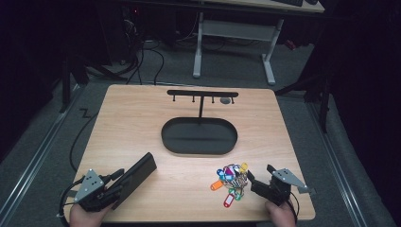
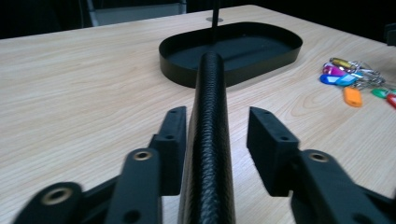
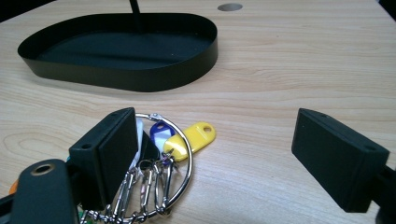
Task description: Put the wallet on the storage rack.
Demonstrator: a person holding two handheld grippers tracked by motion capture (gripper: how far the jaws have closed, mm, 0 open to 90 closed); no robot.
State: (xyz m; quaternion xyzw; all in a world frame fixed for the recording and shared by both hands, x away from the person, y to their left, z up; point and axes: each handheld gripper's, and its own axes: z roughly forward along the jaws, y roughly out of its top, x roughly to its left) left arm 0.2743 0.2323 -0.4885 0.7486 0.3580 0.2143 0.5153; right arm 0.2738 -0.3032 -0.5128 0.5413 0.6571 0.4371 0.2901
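Keys [image 1: 231, 182] on their ring sit near the oval tray [image 1: 199, 135], left of the wide-open right gripper [image 1: 259, 177]; shift it over them. Left gripper [image 1: 113, 185] loosely straddles a textured black case [image 1: 137, 175].

A light wood tabletop [image 1: 132, 123] stands on grey floor [image 1: 293, 71]. Near its far edge sits a small round grey grommet [image 1: 225, 100]. Behind it is a desk [image 1: 265, 4] on a white frame [image 1: 236, 30], with dark cables [image 1: 151, 56] tangled on the floor to its left. A metal rail [image 1: 38, 156] runs along the floor on the left, and another rail [image 1: 340, 161] on the right.
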